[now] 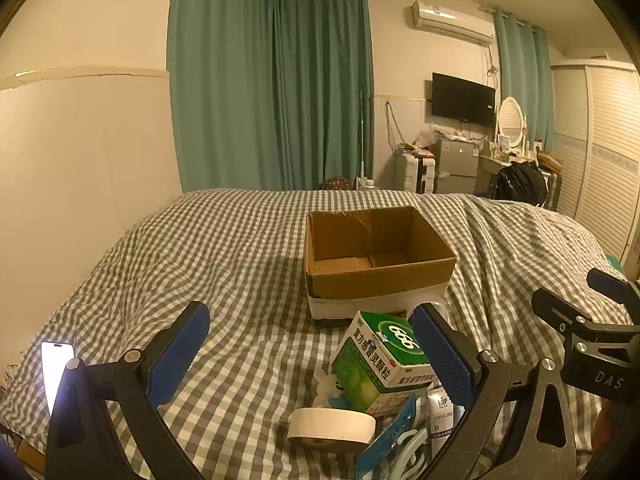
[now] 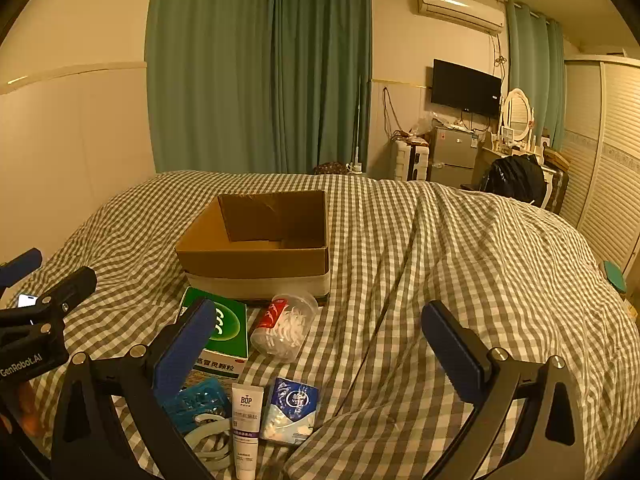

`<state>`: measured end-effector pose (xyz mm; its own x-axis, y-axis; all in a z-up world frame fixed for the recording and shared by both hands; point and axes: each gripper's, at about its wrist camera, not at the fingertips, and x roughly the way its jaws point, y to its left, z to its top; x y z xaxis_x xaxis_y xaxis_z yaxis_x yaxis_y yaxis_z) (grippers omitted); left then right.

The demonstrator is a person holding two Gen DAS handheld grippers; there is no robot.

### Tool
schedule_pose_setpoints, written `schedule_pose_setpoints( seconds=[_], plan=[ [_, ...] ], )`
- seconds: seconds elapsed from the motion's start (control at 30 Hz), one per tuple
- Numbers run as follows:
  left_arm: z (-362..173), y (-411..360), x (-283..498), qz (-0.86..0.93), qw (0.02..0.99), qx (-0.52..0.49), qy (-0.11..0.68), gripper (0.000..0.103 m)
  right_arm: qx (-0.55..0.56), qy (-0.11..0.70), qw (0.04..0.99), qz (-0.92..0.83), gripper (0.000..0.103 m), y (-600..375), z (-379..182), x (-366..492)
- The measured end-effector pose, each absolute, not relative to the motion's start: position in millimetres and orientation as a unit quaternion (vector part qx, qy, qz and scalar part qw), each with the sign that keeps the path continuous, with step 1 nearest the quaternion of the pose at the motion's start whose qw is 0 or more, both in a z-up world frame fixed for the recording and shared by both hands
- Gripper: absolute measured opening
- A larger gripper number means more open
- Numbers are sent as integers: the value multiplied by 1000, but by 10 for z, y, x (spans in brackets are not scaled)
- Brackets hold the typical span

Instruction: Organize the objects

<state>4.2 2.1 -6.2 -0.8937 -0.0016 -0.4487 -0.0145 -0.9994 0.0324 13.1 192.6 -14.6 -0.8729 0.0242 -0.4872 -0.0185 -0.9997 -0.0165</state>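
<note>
Both tongs stand with their fingers wide apart, gripping nothing; the left gripper (image 1: 310, 354) hangs low over the checked bedcover (image 1: 240, 248), and the right gripper (image 2: 320, 342) does the same.

From the left wrist, the green medicine box (image 1: 378, 364) lies toward 2 o'clock inside the span, touching or just beside the right finger's blue pad; the roll of white tape (image 1: 332, 426) sits at 5 o'clock, flat on its side; the open cardboard box (image 1: 376, 256) stands at 12 o'clock beyond the fingertips.

From the right wrist, the clear tub of floss picks (image 2: 286, 326) lies tipped at 11 o'clock, near the left finger; the white tube (image 2: 246, 424) and the blue sachet (image 2: 292, 410) lie side by side at 7 o'clock; a blue blister pack (image 2: 196, 402) shows partly behind the left finger.

The cardboard is plain brown with a pale band round its base; the finger pads are ribbed blue; the cover is soft, creased gingham.
</note>
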Motion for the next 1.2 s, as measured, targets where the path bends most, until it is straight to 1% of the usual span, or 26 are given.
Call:
schedule_pose_setpoints(
  seconds=[0.43,1.2],
  plan=[
    [-119,73,22,970,11,-242,26,103,-263,15,6,965,103,1982,-190,129],
    [-152,69,-24,968,14,-247,29,103,-265,13,2,964,103,1967,-205,151]
  ],
)
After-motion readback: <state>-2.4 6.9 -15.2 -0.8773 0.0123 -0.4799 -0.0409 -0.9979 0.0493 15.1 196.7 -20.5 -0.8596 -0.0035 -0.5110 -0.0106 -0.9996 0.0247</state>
